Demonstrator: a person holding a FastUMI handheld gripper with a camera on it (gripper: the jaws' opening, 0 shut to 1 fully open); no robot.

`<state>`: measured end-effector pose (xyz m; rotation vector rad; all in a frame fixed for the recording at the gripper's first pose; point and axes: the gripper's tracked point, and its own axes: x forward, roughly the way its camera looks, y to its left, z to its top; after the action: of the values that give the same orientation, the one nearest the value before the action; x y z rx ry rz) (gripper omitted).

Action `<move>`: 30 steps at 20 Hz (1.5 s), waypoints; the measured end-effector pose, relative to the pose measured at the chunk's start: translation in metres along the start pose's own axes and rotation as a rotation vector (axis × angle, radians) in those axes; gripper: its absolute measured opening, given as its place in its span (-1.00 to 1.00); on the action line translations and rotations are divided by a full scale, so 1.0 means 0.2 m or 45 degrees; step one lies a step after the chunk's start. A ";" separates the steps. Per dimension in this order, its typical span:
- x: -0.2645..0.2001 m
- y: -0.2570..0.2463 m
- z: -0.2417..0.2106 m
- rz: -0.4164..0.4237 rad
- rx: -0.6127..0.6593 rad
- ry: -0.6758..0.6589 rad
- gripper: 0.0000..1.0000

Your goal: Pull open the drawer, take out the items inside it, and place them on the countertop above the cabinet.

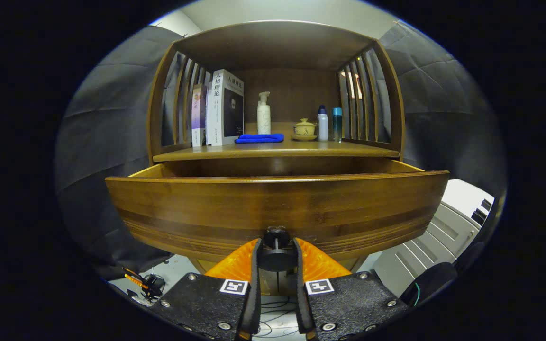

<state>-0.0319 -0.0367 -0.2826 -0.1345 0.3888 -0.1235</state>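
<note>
1. The gripper sits at the front of the drawer, its fingers drawn narrow and clamped on either side of the dark round knob, both pressing on it.
2. The drawer is out from the cabinet, its front panel right up against the fingertips and its open top just beyond them, under the countertop.
3. What's inside? Can't tell: the tall front panel hides the drawer's floor from here.
4. Handling call: the drawer looks like solid wood, stiff and fairly heavy, so it should slide straight if pulled squarely. The knob is the one sensible hold, small and smooth, likely to slip if the grip goes off-centre.
5. On the countertop beyond, books, a blue cloth, a pump bottle, a small lidded cup and two bottles already stand, leaving bare space along the front edge.
</note>
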 end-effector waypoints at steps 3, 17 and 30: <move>-0.07 0.00 -0.02 0.011 0.000 0.012 -0.39; -0.29 0.01 -0.12 0.056 -0.008 0.082 -0.40; -0.45 0.06 0.24 0.146 0.061 -0.065 0.92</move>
<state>-0.0953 -0.0077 -0.2078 -0.0676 0.3413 -0.0161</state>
